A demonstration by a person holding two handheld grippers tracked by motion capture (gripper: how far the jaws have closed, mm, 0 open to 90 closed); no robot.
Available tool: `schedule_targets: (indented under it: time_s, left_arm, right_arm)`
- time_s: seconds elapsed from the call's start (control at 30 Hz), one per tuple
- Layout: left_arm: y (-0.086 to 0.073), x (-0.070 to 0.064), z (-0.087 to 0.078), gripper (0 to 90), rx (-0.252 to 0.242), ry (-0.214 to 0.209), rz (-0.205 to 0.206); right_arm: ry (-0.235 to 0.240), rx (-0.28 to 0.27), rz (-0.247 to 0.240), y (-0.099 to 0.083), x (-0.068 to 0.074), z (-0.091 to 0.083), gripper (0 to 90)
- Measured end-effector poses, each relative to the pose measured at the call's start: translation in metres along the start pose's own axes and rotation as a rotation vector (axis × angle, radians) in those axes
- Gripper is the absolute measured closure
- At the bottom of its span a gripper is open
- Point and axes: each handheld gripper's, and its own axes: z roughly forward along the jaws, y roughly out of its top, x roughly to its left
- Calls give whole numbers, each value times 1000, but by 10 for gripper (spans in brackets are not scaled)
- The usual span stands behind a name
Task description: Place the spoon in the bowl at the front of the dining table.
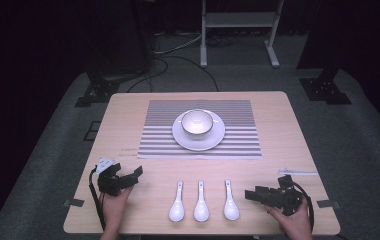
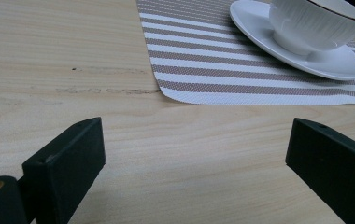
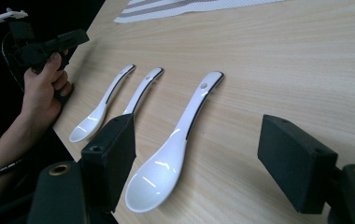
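Both grippers parked, jaws apart — holding nothing.
I see left gripper (image 1: 137,174) facing the placemat (image 2: 203,56), right gripper (image 3: 196,161) beside the nearest spoon (image 3: 175,144).

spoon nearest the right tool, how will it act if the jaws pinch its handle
The spoon looks like glossy glazed ceramic, so probably stiff but slippery. Its handle lies low on the table, so it may skid. Likely chips if dropped.

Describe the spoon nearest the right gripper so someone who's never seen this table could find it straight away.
On the wooden table, look at the near edge, below the striped placemat. Three white spoons lie side by side there, bowls toward the person. The one meant is the rightmost spoon, closest to the open right gripper, with neighbours only on its left.
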Motion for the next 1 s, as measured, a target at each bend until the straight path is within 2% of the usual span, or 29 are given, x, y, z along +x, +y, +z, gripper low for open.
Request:
schedule_targets:
  time_s: [0.5, 1.0]
  left_arm:
    - [0, 1, 0, 35, -3, -4, -6]
    - [0, 1, 0, 35, -3, -4, -4]
  right_arm:
    - [9, 22, -23, 14, 11, 21, 269]
    - [5, 45, -22, 20, 14, 36, 269]
